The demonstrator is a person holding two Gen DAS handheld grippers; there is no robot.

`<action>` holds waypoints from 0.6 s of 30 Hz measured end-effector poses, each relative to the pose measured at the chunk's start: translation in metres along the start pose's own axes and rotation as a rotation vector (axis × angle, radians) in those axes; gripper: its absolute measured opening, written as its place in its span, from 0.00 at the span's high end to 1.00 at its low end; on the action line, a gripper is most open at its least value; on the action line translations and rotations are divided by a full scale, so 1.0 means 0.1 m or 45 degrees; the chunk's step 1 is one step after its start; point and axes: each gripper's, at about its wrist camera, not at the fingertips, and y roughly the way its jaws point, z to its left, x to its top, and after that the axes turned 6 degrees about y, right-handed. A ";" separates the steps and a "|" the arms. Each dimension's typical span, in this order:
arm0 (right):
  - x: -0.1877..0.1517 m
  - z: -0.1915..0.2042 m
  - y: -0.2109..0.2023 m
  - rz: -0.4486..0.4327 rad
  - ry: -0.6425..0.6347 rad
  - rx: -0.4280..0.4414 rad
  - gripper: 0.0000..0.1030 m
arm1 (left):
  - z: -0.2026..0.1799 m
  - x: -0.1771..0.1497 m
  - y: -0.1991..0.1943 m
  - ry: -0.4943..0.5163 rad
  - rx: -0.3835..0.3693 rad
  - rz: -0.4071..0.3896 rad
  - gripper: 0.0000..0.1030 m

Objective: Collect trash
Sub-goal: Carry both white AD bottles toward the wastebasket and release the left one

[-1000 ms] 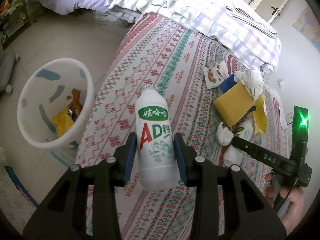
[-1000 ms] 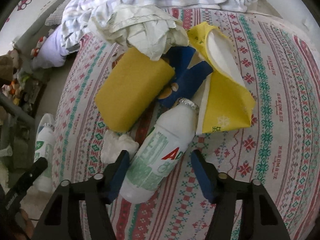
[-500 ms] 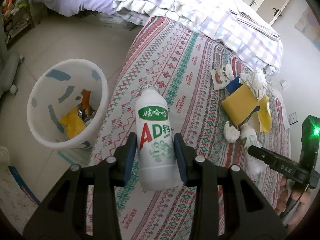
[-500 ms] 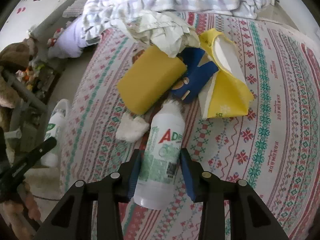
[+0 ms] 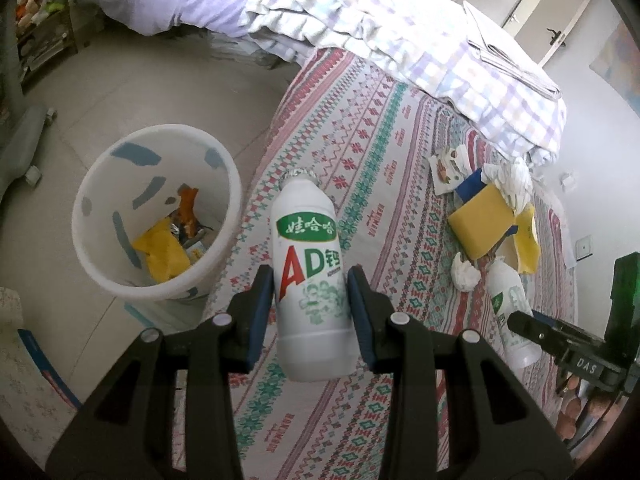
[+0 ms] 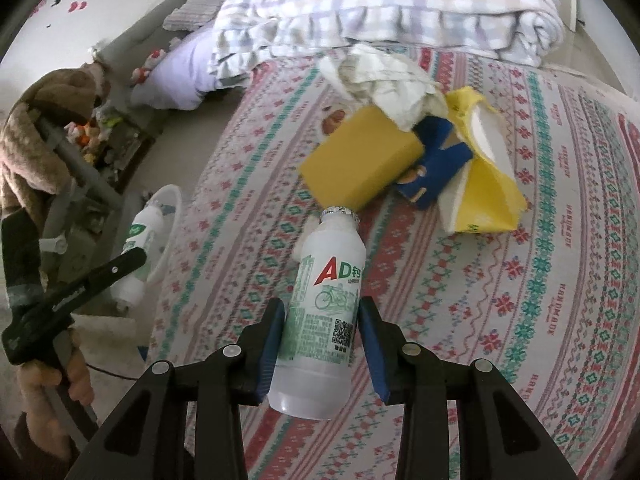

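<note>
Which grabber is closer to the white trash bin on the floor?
Left. The left gripper, holding a milk bottle, hangs over the bed's edge right beside the bin. The right gripper, holding another bottle, is farther in over the bed.

AD bottle, left (image 5: 310, 280): smooth white plastic, slight sheen, printed label, foil top
AD bottle, right (image 6: 324, 320): same plastic, semi-gloss
Gripper pads (image 5: 262, 312): matt blue, rubbery-looking
Gripper frames (image 6: 208, 400): matt black plastic
Bin (image 5: 92, 200): smooth white plastic
Bedsheet (image 5: 384, 184): woven patterned cloth, matt
Tissue (image 5: 464, 276): crumpled paper
</note>
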 end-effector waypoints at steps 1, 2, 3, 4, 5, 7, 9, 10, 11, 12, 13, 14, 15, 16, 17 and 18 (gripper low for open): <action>-0.01 0.04 0.00 0.002 -0.008 0.008 0.62 | 0.03 0.00 -0.01 -0.008 0.001 -0.004 0.61; -0.02 0.08 0.01 0.003 -0.016 0.013 0.62 | 0.05 0.01 -0.03 -0.014 0.002 -0.008 0.61; -0.01 0.13 0.03 0.004 -0.025 0.018 0.62 | 0.07 0.01 -0.03 -0.022 0.003 -0.012 0.61; -0.01 0.17 0.04 0.004 -0.033 0.024 0.62 | 0.11 0.02 -0.04 -0.032 0.005 -0.017 0.61; -0.01 0.21 0.06 0.003 -0.042 0.030 0.62 | 0.15 0.03 -0.06 -0.042 0.009 -0.023 0.61; 0.01 0.29 0.09 0.000 -0.058 0.041 0.62 | 0.22 0.04 -0.07 -0.058 0.019 -0.035 0.61; 0.03 0.39 0.12 -0.003 -0.069 0.052 0.62 | 0.32 0.04 -0.09 -0.082 0.029 -0.047 0.61; 0.05 0.42 0.15 -0.003 -0.072 0.056 0.62 | 0.36 0.04 -0.10 -0.092 0.033 -0.050 0.61; 0.06 0.46 0.17 -0.006 -0.077 0.061 0.62 | 0.41 0.05 -0.10 -0.103 0.041 -0.056 0.61; 0.08 0.51 0.19 -0.008 -0.083 0.066 0.62 | 0.46 0.04 -0.10 -0.114 0.050 -0.060 0.61; 0.09 0.53 0.21 -0.009 -0.086 0.069 0.62 | 0.51 0.04 -0.10 -0.123 0.057 -0.063 0.61; 0.11 0.57 0.23 -0.011 -0.089 0.074 0.62 | 0.56 0.04 -0.11 -0.134 0.065 -0.066 0.61; 0.12 0.63 0.26 -0.013 -0.093 0.080 0.62 | 0.62 0.04 -0.11 -0.148 0.074 -0.071 0.61; 0.14 0.67 0.29 -0.015 -0.098 0.083 0.62 | 0.66 0.04 -0.11 -0.158 0.081 -0.076 0.61; 0.15 0.71 0.31 -0.017 -0.103 0.085 0.62 | 0.72 0.04 -0.11 -0.170 0.090 -0.084 0.61; 0.16 0.76 0.34 -0.021 -0.111 0.087 0.62 | 0.77 0.04 -0.11 -0.182 0.100 -0.090 0.61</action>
